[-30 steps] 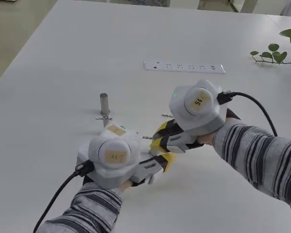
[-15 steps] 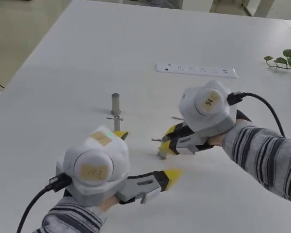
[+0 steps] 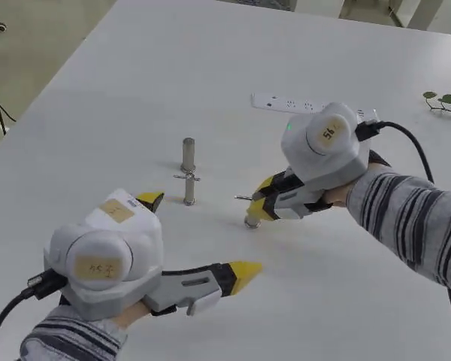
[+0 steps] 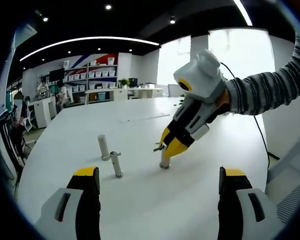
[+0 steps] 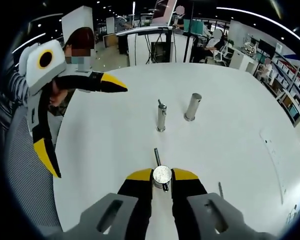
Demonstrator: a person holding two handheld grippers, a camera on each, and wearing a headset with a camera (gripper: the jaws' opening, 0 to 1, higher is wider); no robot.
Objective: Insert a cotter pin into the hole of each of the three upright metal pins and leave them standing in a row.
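Three upright metal pins stand on the white table (image 3: 105, 113). The far pin (image 3: 188, 154) is bare. The middle pin (image 3: 189, 189) has a cotter pin (image 3: 186, 177) crosswise through its top. My right gripper (image 3: 257, 204) is shut on a cotter pin (image 5: 156, 156) at the top of the third pin (image 3: 252, 220), whose round top (image 5: 162, 173) sits between the jaws; the cotter pin's tip sticks out to the left. My left gripper (image 3: 198, 235) hovers open at the near left, apart from all three pins, holding nothing.
A white power strip (image 3: 301, 104) lies at the back right, with a green plant sprig (image 3: 447, 101) beyond it. A loose cotter pin (image 5: 220, 189) lies on the table beside the right gripper. The table's left edge (image 3: 52, 90) runs along the floor side.
My left gripper has drawn back from the third pin toward the near left, jaws wide apart. The right gripper has stayed at that pin's top.
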